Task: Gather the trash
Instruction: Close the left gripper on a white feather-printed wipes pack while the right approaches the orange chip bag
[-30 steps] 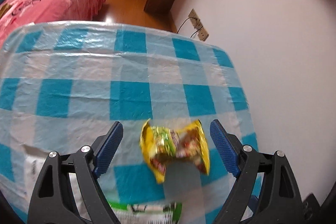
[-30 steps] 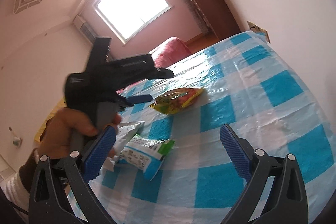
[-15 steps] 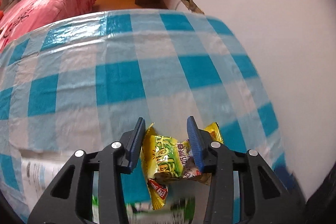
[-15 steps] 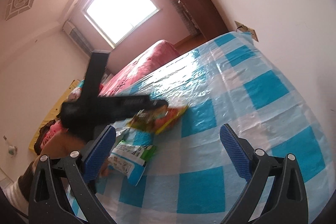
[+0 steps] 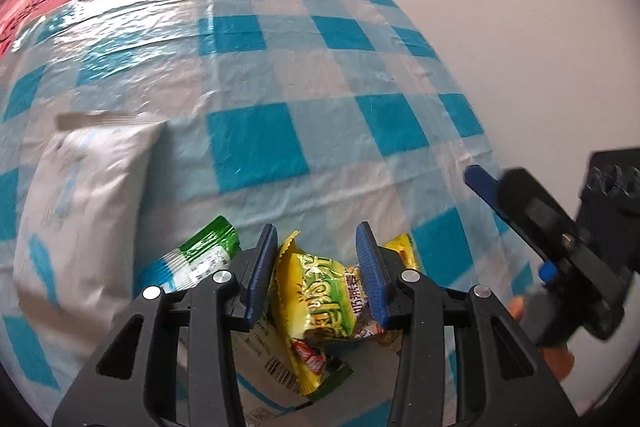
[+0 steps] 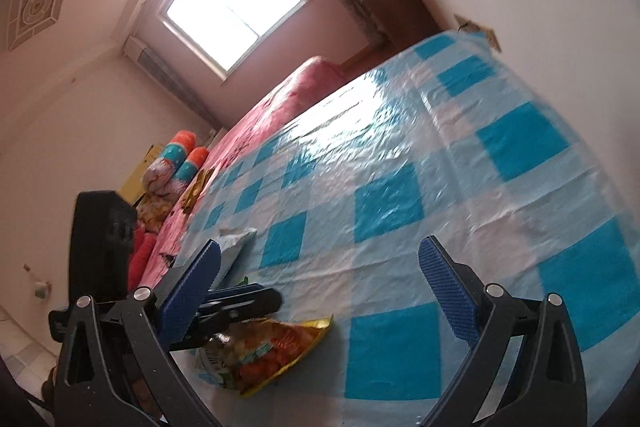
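My left gripper (image 5: 318, 263) is shut on a crumpled yellow snack wrapper (image 5: 320, 297) and holds it just above the checked table. The wrapper also shows in the right wrist view (image 6: 272, 351), held by the left gripper's fingers (image 6: 240, 301). A green-and-white wrapper (image 5: 196, 263) lies under and left of it. A large white pouch (image 5: 80, 195) lies at the left. My right gripper (image 6: 320, 287) is open and empty above the table; it shows at the right of the left wrist view (image 5: 520, 211).
The table wears a blue-and-white checked plastic cloth (image 5: 256, 155) and stands against a white wall (image 5: 500, 27) on the right. A pink bed (image 6: 280, 107) lies beyond the table's far left edge. A window (image 6: 232, 7) is at the back.
My left gripper closed on the yellow wrapper and drew it back toward the near edge, over the green-and-white wrapper. My right gripper stayed open and moved closer to the left one.
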